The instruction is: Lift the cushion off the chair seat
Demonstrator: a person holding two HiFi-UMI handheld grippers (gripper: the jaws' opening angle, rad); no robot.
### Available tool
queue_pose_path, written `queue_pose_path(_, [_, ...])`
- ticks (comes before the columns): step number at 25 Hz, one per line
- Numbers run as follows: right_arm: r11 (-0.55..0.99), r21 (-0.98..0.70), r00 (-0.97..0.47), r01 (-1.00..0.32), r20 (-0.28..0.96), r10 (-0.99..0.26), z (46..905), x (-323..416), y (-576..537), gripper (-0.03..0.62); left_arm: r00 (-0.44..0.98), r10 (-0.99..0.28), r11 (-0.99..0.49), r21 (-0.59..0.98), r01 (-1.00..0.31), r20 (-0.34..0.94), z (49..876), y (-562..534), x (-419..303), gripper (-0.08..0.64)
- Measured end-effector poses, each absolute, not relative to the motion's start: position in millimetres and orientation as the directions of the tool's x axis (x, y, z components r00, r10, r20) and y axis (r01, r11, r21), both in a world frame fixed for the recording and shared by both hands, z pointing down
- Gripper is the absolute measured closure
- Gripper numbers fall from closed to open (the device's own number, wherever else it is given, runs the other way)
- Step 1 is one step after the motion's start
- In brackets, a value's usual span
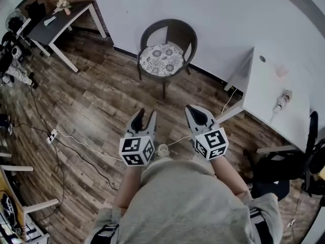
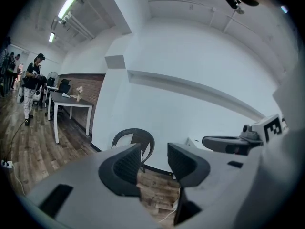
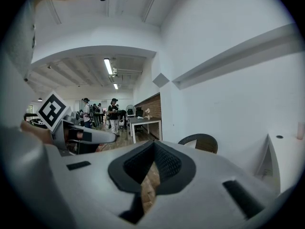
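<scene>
Wood floor [image 1: 96,111], white wall [image 1: 218,14]. Chair [image 1: 176,32] stands by the wall, cushion [image 1: 161,60] flat on its seat, untouched. Both grippers well short of the chair: left gripper [image 1: 145,117] jaws apart, empty; right gripper [image 1: 196,112] jaws closed together, holding nothing.

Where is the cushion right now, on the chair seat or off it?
On the seat: the floral cushion lies flat inside the round chair, with nothing touching it.
</scene>
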State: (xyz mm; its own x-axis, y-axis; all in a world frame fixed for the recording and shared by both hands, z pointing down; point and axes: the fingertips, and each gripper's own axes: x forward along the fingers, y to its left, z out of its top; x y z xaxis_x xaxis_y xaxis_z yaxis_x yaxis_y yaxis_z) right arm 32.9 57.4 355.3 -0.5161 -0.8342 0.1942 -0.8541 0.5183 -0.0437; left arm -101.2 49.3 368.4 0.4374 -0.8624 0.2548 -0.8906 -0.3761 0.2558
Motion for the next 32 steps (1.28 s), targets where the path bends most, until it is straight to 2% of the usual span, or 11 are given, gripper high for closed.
queue_pose_path(17, [0.491,-0.034,-0.488,-0.87,0.189,-0.852,365,0,-67,0.597,0.445,-0.847,-0.381,0.25,-0.89,0.292,391,-79,-139,0.396])
queue_pose_path(32, [0.489,-0.045,-0.485,-0.871,0.245,-0.84,399,20,-145,0.597,0.441,-0.823,-0.366,0.258,-0.894,0.358,444,-171,-117,0.396])
